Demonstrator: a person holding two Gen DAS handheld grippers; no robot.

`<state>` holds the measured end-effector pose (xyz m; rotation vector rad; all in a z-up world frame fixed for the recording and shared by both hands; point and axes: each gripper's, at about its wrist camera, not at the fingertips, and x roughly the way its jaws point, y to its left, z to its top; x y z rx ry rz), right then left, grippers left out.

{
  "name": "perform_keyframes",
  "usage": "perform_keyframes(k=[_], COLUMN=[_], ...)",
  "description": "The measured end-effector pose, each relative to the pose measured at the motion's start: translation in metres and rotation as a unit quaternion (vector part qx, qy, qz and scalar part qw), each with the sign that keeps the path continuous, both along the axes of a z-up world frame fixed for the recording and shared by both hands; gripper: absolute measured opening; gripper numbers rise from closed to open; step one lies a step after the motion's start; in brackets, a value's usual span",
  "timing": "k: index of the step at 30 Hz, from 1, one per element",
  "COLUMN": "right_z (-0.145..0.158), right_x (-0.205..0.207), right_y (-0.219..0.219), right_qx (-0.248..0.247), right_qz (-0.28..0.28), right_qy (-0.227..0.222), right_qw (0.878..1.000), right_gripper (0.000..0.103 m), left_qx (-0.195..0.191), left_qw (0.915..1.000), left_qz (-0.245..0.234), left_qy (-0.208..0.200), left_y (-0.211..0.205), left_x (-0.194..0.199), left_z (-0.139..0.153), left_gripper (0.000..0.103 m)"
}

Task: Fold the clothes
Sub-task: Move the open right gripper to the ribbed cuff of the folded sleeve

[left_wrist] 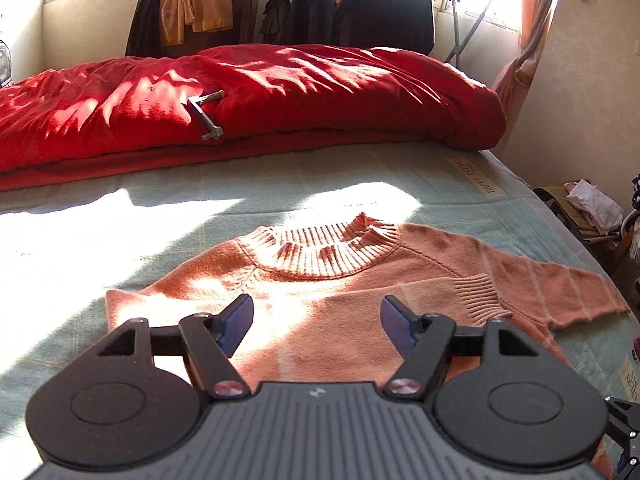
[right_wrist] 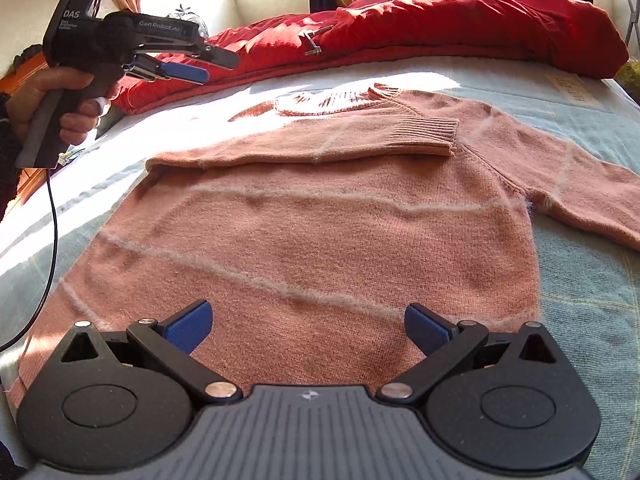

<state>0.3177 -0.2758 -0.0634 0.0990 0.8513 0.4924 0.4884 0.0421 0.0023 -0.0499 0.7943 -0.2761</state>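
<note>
Lying flat on the bed (right_wrist: 592, 320), a salmon-pink sweater (right_wrist: 320, 232) is spread front-up over the pale green sheet (left_wrist: 280, 184), its ribbed collar (left_wrist: 320, 248) turned toward the far edge of the bed. One sleeve (right_wrist: 320, 146) is folded across the chest, with its ribbed cuff (right_wrist: 432, 136) resting just below the collar. The other sleeve (right_wrist: 592, 196) is stretched out flat toward the right edge of the bed. Thin pale stripes are seen running across the body and sleeves.

The left gripper (left_wrist: 317, 322) is held over the sweater's near part, its blue-padded fingers (left_wrist: 236, 326) spread well apart with nothing between them. In the right wrist view, the same left gripper (right_wrist: 208, 64) is seen raised above the left side of the bed, clear of the sweater, its handle gripped in a hand (right_wrist: 60, 100); a black cable (right_wrist: 52, 240) hangs from it.

The right gripper (right_wrist: 308, 326) is poised over the lower hem of the sweater, its fingers (right_wrist: 188, 326) also spread wide and grasping nothing.

A thick red duvet (left_wrist: 256, 92) is bunched along the far edge of the bed, and a small metal crank-shaped object (left_wrist: 204, 114) lies on it. Dark clothes (left_wrist: 360, 4) are hung on a rack by the window beyond.
</note>
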Motion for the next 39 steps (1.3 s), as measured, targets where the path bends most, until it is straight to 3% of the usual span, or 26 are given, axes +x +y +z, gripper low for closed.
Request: perform_keyframes(k=[4,8,13,22,26,29,32,39], right_z=[0.005,0.010,0.013,0.018,0.023,0.029,0.033,0.009], right_x=[0.006,0.012,0.018,0.027,0.031,0.039,0.054,0.113], right_y=[0.005,0.014,0.024,0.035,0.036,0.029,0.016,-0.022], right_qx=[0.016,0.020,0.006,-0.008,-0.009,0.016,0.075,0.192], right_qz=[0.008,0.014,0.021,0.020,0.020,0.015,0.002,-0.059], right_qy=[0.002,-0.001,-0.004,-0.010,-0.018,-0.021,-0.020,0.047], right_qw=[1.000,1.000,1.000,1.000,1.000,1.000,0.997,0.979], right_gripper=[0.103,0.103,0.103,0.103,0.103,0.103,0.103,0.103], left_qx=[0.016,0.023,0.003,0.044,0.002,-0.010,-0.011,-0.035], left_qw=[0.9981,0.9962,0.9960,0.9853,0.9839,0.9832,0.9837,0.9817], left_qz=[0.058,0.082,0.079,0.165,0.179,0.182,0.180,0.187], left_qy=[0.009,0.021,0.040,0.013,0.006,0.002,0.000,0.000], left_y=[0.050,0.077,0.087,0.100,0.117,0.120,0.120,0.127], left_x=[-0.018,-0.039,-0.051,-0.031,-0.043,-0.047,-0.047,-0.048], left_z=[-0.017,-0.040,-0.069,-0.096,-0.105,-0.108,-0.108,-0.109], left_gripper=[0.071,0.071,0.071,0.074,0.074,0.075,0.076,0.076])
